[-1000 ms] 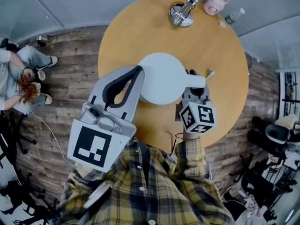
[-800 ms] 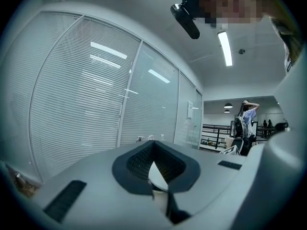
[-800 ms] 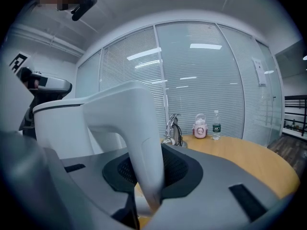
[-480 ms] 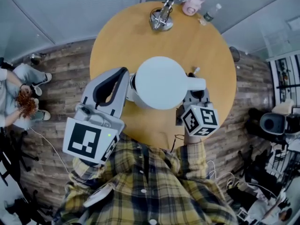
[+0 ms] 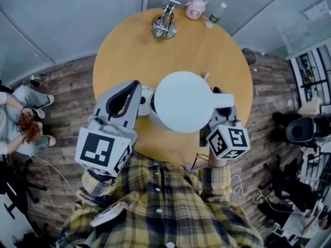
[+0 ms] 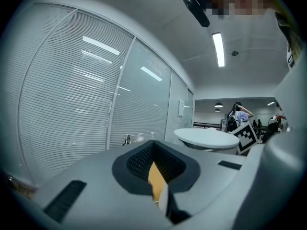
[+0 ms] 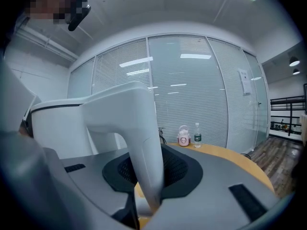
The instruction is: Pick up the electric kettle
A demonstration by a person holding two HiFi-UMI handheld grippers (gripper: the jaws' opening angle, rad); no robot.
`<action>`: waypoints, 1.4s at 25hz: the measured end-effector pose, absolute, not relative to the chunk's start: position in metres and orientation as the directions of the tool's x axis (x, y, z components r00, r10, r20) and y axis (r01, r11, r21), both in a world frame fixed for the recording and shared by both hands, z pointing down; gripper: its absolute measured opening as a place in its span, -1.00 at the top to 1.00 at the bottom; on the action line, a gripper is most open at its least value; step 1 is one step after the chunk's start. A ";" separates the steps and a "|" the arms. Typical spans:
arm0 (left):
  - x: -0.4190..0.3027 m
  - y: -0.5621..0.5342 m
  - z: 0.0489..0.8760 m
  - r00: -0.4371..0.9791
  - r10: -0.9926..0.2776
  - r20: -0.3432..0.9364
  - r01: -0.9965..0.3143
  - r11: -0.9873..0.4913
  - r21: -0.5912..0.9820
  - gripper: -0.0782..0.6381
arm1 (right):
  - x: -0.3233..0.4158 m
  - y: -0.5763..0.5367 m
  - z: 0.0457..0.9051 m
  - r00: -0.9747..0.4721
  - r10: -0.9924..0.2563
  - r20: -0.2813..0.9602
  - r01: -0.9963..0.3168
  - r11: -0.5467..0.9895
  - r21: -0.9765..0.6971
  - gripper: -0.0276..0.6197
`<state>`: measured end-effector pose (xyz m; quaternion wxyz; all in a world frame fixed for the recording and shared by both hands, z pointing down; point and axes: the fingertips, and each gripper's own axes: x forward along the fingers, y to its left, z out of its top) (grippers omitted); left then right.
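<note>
Up it comes: the electric kettle (image 5: 183, 102) fills more of the head view than a second ago, its round lid closer under me, and the right tongs (image 5: 220, 107) have risen with it. Those tongs are clamped on the white handle (image 7: 144, 143), which stands upright between the dark pads. The kettle sits over the near half of the round wooden table (image 5: 207, 50). My left tongs (image 5: 135, 89) are just beside its left flank, tips together, nothing between them. A pale rounded piece (image 5: 146, 96) peeks out between them and the kettle; spout or base, I can't tell from here. Along the table's far edge stand a metal fixture (image 5: 164, 22), a pink container (image 5: 196, 6) and a small bottle (image 5: 217, 12).
</note>
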<state>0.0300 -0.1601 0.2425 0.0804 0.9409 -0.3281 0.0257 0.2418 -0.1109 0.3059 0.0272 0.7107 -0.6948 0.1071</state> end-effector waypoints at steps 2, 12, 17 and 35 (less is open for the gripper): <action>0.037 -0.159 0.244 0.791 -0.602 0.106 -0.612 -0.780 0.135 0.77 | 0.246 -0.105 0.302 0.015 -0.982 0.186 -0.992 -0.038 -0.117 0.62; 0.055 -0.153 0.256 0.816 -0.563 0.128 -0.577 -0.805 0.139 0.77 | 0.253 -0.085 0.293 0.023 -0.983 0.183 -0.990 -0.048 -0.135 0.62; 0.058 -0.152 0.256 0.820 -0.557 0.131 -0.572 -0.809 0.137 0.77 | 0.255 -0.084 0.290 0.030 -0.983 0.181 -0.990 -0.055 -0.133 0.62; 0.054 -0.161 0.258 0.814 -0.566 0.131 -0.581 -0.803 0.137 0.77 | 0.254 -0.089 0.285 0.036 -0.985 0.168 -0.985 -0.063 -0.159 0.62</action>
